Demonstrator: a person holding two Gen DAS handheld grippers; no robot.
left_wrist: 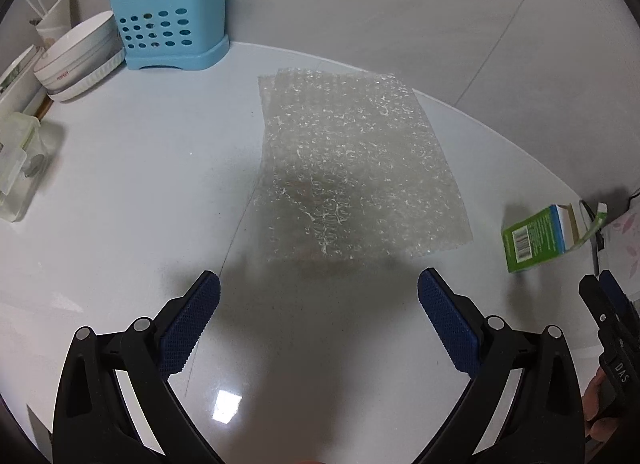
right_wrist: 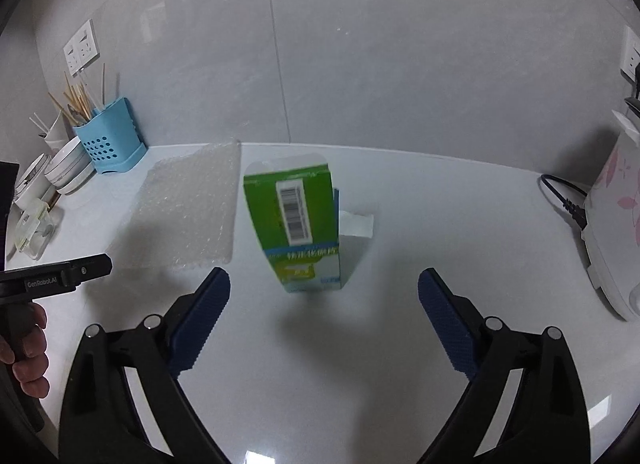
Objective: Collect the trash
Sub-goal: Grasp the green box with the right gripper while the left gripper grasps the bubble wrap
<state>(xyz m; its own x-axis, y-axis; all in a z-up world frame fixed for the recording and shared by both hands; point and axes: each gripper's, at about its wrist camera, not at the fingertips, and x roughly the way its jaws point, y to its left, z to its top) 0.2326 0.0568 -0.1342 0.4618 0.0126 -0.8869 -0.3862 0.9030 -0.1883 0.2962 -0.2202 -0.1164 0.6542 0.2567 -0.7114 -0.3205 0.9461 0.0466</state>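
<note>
A sheet of clear bubble wrap (left_wrist: 352, 168) lies flat on the white counter, just beyond my left gripper (left_wrist: 319, 288), which is open and empty above the counter. The bubble wrap also shows in the right wrist view (right_wrist: 192, 204). An empty green and white carton (right_wrist: 296, 220) with a barcode lies on the counter just ahead of my right gripper (right_wrist: 324, 288), which is open and empty. The carton also shows at the right of the left wrist view (left_wrist: 540, 236), with the right gripper (left_wrist: 612, 304) near it.
A blue cutlery holder (left_wrist: 172, 20) with chopsticks and a spoon stands at the back left beside stacked white bowls (left_wrist: 76, 60) and a clear lidded box (left_wrist: 20, 160). A white flowered appliance (right_wrist: 616, 232) with a black cord (right_wrist: 564, 200) stands at the right. Tiled wall behind.
</note>
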